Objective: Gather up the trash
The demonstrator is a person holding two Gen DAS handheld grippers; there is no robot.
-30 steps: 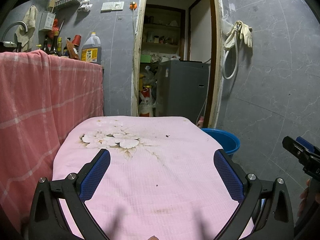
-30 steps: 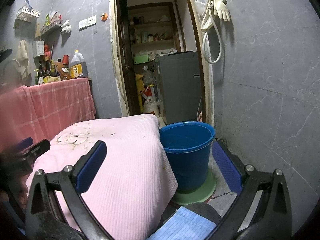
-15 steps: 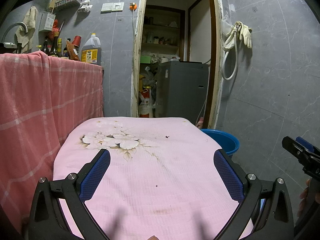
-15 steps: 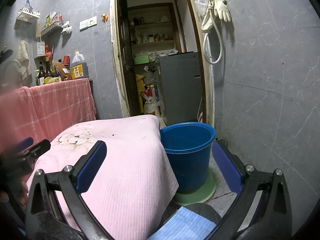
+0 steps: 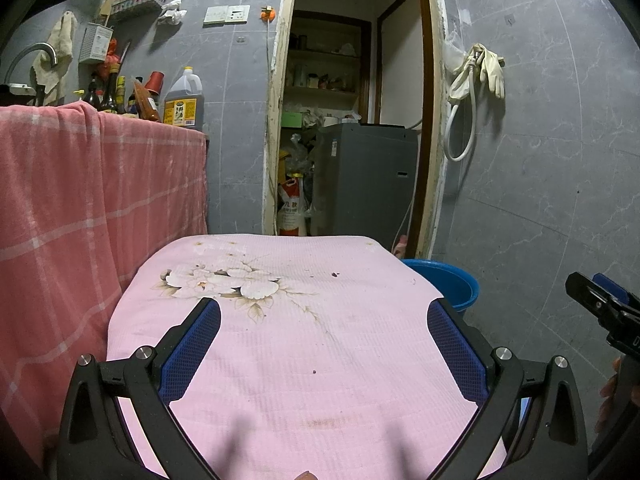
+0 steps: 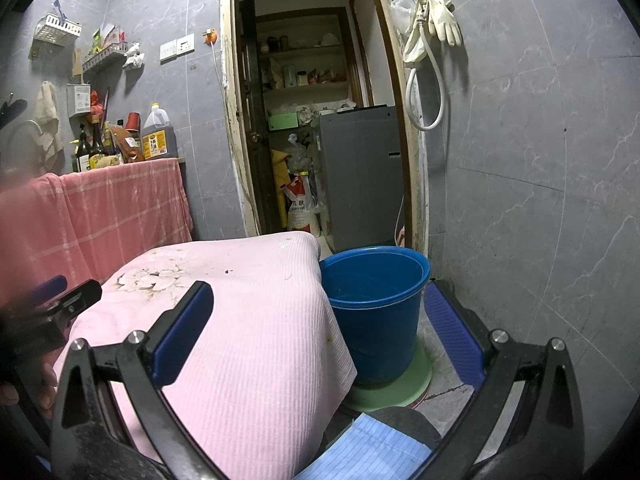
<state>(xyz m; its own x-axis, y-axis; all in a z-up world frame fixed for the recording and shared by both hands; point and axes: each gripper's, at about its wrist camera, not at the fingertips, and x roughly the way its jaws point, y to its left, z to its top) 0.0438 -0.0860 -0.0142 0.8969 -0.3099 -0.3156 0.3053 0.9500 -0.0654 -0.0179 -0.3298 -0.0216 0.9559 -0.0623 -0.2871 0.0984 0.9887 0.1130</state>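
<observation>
Only right view shows blue bucket (image 6: 374, 312) whole.

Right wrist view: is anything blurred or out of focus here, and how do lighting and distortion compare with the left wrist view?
Right wrist view: the left edge is smeared, so the left gripper and hand there look soft; the bucket is sharp. Left wrist view: sharp throughout, with finger shadows on the pink cloth near the bottom. Both views: dim indoor light, fisheye bending of the door frame, dark corners.
</observation>
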